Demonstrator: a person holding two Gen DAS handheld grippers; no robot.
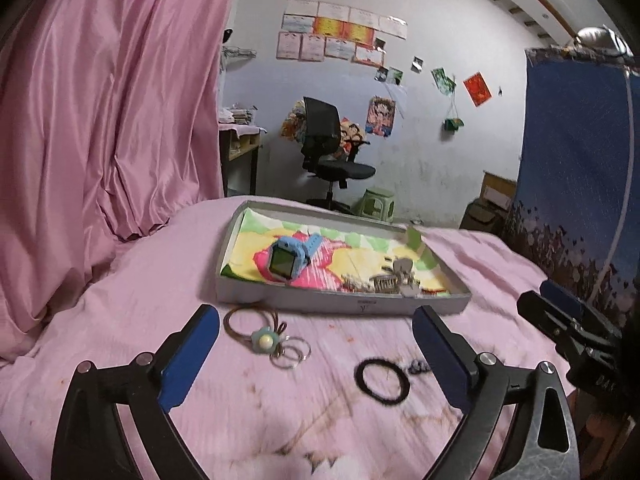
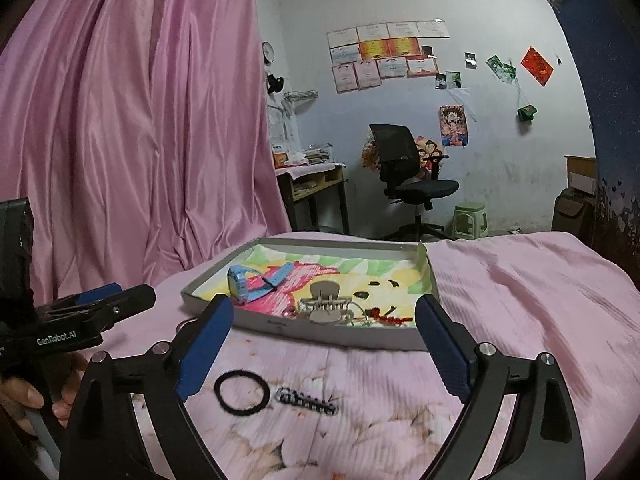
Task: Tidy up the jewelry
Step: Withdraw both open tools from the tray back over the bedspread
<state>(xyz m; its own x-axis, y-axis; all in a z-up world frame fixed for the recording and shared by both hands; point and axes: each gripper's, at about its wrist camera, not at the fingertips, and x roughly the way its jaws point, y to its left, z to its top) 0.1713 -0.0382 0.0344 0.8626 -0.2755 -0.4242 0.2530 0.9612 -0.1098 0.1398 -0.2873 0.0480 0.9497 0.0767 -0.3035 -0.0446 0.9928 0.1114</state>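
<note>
Both grippers empty, jaws spread wide, hovering over the pink bed. Left gripper [image 1: 316, 334] frames the flower tie [image 1: 262, 340] and 2 rings [image 1: 292, 354] at its 11 o'clock. Right gripper [image 2: 324, 330] has the black band [image 2: 240, 396] and dark clip [image 2: 308, 400] just below center, about 7 o'clock. Tray [image 2: 320, 334] ahead at 12 already holds the watch [image 2: 244, 284] and claw clip [image 2: 326, 304].

Likely next: pick a loose piece. Drop straight down, straddle the band's rim, not its hole; the clip is blurred, maybe beaded, so pinch it mid-length. Bedding is soft; avoid snagging fabric.
</note>
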